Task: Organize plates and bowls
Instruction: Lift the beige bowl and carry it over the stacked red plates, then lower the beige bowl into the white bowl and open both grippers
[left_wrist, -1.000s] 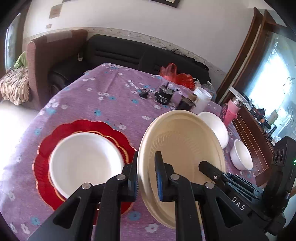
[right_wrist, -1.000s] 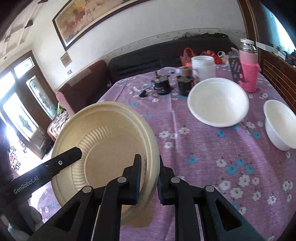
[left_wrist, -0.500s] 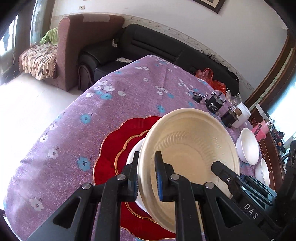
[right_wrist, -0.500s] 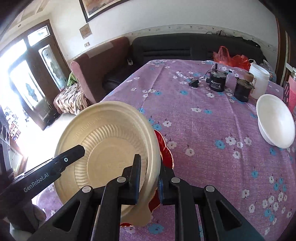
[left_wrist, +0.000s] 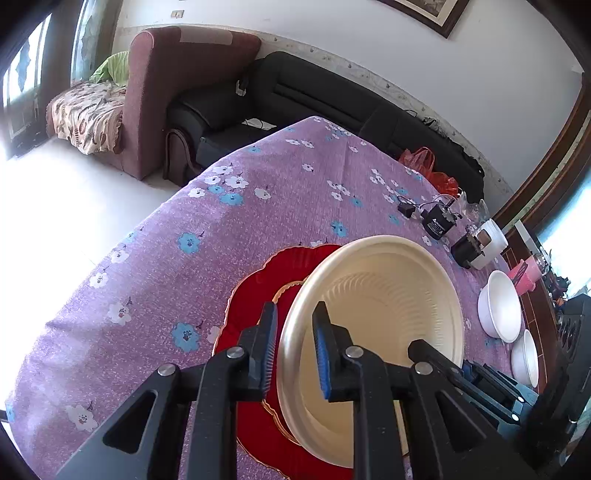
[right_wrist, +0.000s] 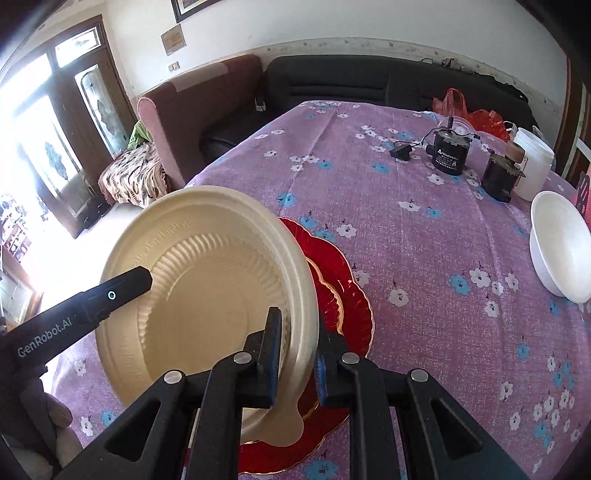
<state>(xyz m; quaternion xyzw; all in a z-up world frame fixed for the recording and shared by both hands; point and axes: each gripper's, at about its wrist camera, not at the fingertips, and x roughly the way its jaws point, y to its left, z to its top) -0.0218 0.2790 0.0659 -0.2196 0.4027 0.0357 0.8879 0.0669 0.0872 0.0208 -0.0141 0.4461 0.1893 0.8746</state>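
Observation:
A cream ribbed plate is held by its rim between both grippers, directly over a red scalloped plate on the purple flowered tablecloth. My left gripper is shut on the cream plate's near rim. My right gripper is shut on the opposite rim of the cream plate, with the red plate showing beneath. The white plate seen earlier on the red plate is hidden under the cream plate. Two white bowls stand at the right.
Two black motors, a small black adapter and a white tub stand at the far right of the table. A red bag, a dark sofa and a maroon armchair lie beyond the table edge.
Both grippers carried the cream plate leftwards and down until it hangs over the red plate and covers the white plate on it. Both grips stayed shut on the rim.

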